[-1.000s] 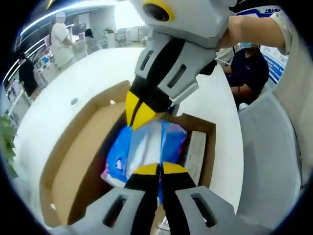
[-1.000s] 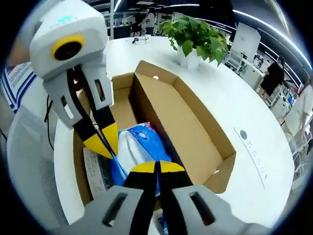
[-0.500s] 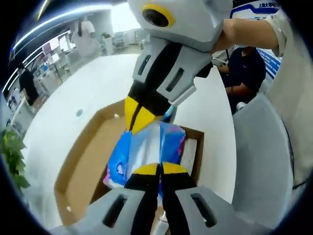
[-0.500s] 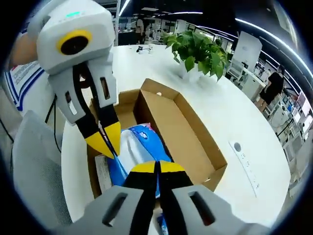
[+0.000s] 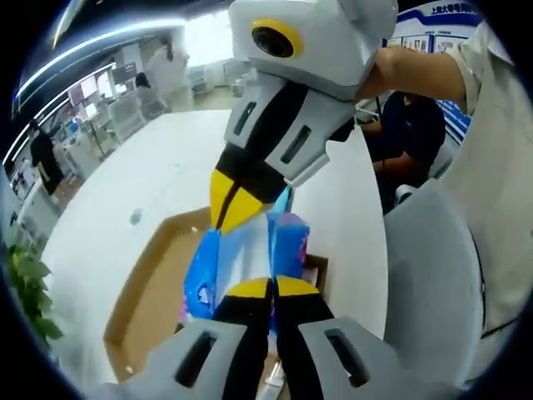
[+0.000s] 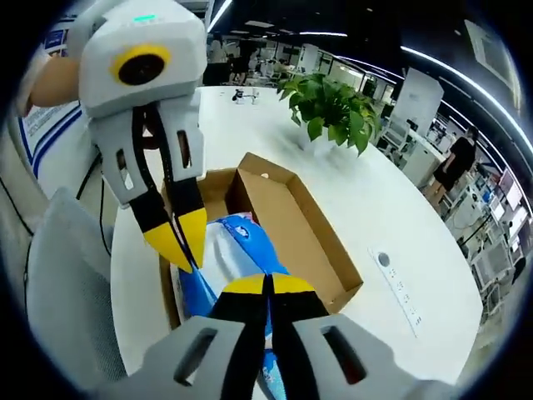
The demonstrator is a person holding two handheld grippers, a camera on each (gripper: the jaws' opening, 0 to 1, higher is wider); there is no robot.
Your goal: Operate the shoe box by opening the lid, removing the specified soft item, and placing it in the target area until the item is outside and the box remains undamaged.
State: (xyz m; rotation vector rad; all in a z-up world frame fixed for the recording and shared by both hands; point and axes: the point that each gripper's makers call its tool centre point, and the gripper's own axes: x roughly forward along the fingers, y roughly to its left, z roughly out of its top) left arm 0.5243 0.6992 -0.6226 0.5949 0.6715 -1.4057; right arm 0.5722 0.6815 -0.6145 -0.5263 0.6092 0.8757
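Both grippers pinch the soft blue-and-white plastic pack (image 6: 237,254): the right gripper (image 6: 267,287) has its jaws closed on the near end, the left gripper (image 6: 185,242) on the far end. The pack hangs above the open brown cardboard shoe box (image 6: 291,229) on the white table (image 6: 391,217); a green potted plant (image 6: 329,96) stands beyond.

Blue-and-white soft plastic pack (image 6: 236,254) lifted higher above open brown cardboard shoe box (image 6: 293,225) | both yellow-tipped grippers (image 5: 271,287) (image 6: 266,285) risen, clamped on it
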